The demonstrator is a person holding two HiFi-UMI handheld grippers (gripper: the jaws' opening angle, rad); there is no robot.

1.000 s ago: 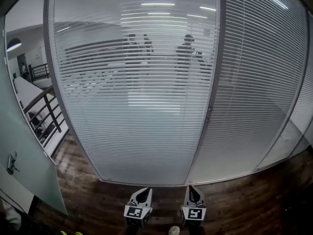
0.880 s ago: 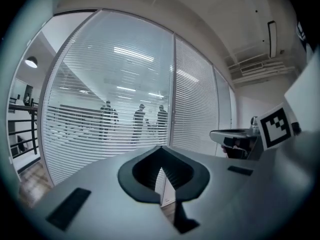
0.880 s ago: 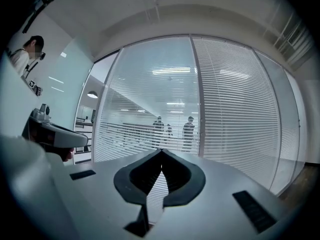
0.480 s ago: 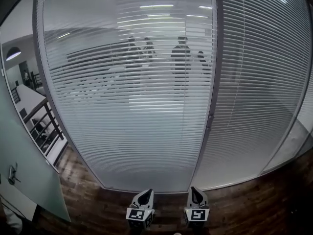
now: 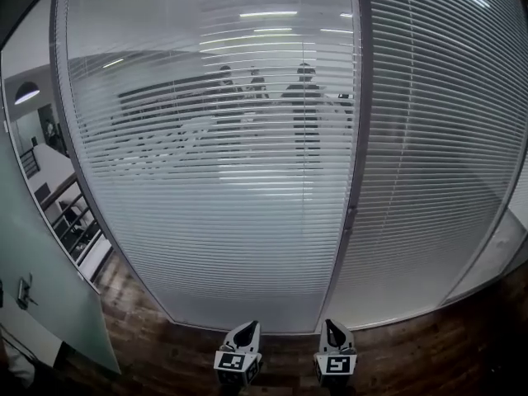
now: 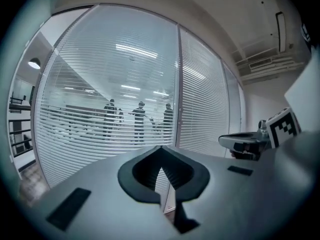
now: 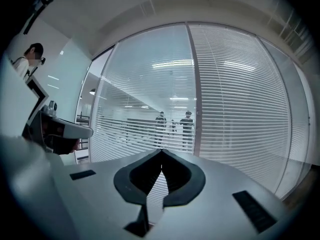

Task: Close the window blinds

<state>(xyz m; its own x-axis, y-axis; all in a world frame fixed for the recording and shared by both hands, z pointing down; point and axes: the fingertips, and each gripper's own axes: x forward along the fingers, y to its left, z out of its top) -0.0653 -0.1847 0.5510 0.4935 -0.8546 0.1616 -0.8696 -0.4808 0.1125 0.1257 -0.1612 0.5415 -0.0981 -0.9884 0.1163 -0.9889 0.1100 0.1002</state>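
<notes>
Window blinds (image 5: 214, 213) slats ajar, left tongs (image 6: 160, 154), right tongs (image 7: 161, 156) both clenched empty, person (image 7: 25, 61) only in right gripper view

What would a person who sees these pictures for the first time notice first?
White blinds fill the view ahead; through the left panel's half-open slats, dark figures of people show. At the bottom edge, the left gripper and right gripper point at the blinds, both shut and empty.

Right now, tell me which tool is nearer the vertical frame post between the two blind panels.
Right. The right tool points almost straight at the foot of the frame post, short of it; the left tool sits off to its left, facing the left blind panel.
</notes>
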